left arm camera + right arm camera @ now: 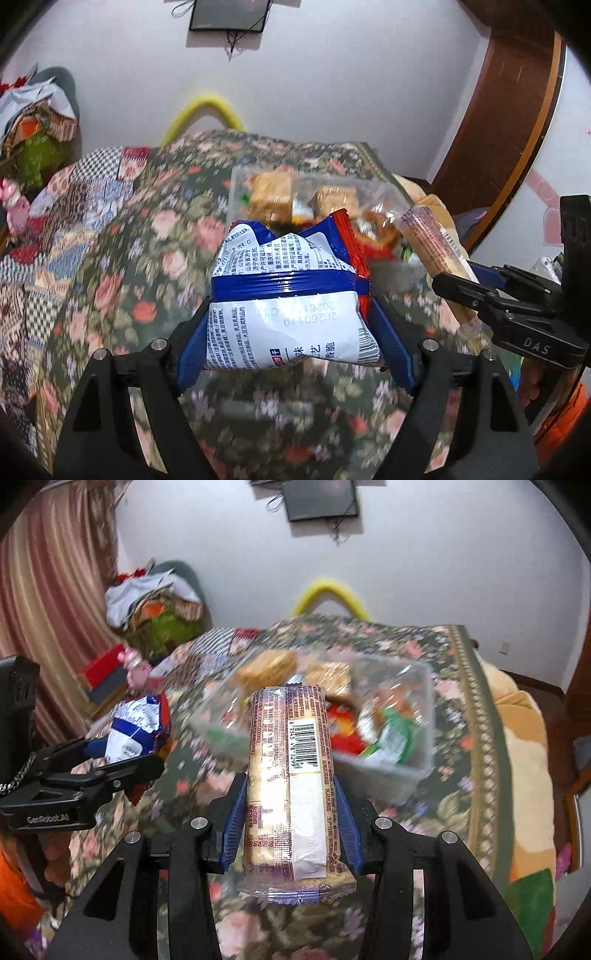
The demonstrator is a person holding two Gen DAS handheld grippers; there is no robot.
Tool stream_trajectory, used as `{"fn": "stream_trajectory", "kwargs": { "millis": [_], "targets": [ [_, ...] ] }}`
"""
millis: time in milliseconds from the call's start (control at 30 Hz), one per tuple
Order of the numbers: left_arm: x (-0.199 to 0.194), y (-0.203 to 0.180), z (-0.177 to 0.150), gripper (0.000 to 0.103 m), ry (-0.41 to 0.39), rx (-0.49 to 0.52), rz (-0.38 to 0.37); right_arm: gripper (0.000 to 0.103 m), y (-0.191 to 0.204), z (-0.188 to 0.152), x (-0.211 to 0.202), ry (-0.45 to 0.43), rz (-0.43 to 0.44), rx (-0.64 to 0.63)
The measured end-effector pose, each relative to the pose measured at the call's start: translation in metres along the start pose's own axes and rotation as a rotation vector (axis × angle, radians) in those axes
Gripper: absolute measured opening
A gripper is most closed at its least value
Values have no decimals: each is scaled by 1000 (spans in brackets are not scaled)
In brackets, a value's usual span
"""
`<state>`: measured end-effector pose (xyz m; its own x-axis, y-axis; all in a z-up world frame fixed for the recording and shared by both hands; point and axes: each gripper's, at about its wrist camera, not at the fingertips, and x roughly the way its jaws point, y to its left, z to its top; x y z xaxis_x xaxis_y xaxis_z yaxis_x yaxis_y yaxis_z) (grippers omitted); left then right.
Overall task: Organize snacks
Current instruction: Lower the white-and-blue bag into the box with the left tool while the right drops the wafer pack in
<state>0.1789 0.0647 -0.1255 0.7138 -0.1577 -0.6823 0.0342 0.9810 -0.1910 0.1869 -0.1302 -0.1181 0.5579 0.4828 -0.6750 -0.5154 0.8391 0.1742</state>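
Observation:
My left gripper (291, 328) is shut on a white and blue snack bag (284, 295) with a red edge, held above the floral cloth. My right gripper (290, 805) is shut on a long clear pack of biscuits (291, 775) with a barcode. A clear plastic bin (417, 771) with several snacks in it sits on the cloth just beyond both grippers; it also shows in the left wrist view (258, 177). The right gripper (458, 291) with its biscuit pack shows at the right of the left wrist view. The left gripper (125, 764) with its bag shows at the left of the right wrist view.
The floral cloth (147, 229) covers the surface, with a patchwork cloth (85, 192) to the left. A yellow curved handle (332, 594) stands behind by the white wall. A pile of fabric (155, 605) lies far left. A beige cushion (524, 746) lies at the right.

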Motion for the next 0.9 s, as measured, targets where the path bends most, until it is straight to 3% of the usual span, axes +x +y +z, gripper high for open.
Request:
{"fn": "stream_trajectory", "kwargs": {
  "millis": [433, 900],
  "targets": [
    [76, -5, 56, 81, 20, 14, 5, 42, -22, 38, 23, -65, -76, 71],
    [112, -14, 56, 87, 36, 62, 20, 42, -33, 46, 64, -24, -94, 70]
  ]
}}
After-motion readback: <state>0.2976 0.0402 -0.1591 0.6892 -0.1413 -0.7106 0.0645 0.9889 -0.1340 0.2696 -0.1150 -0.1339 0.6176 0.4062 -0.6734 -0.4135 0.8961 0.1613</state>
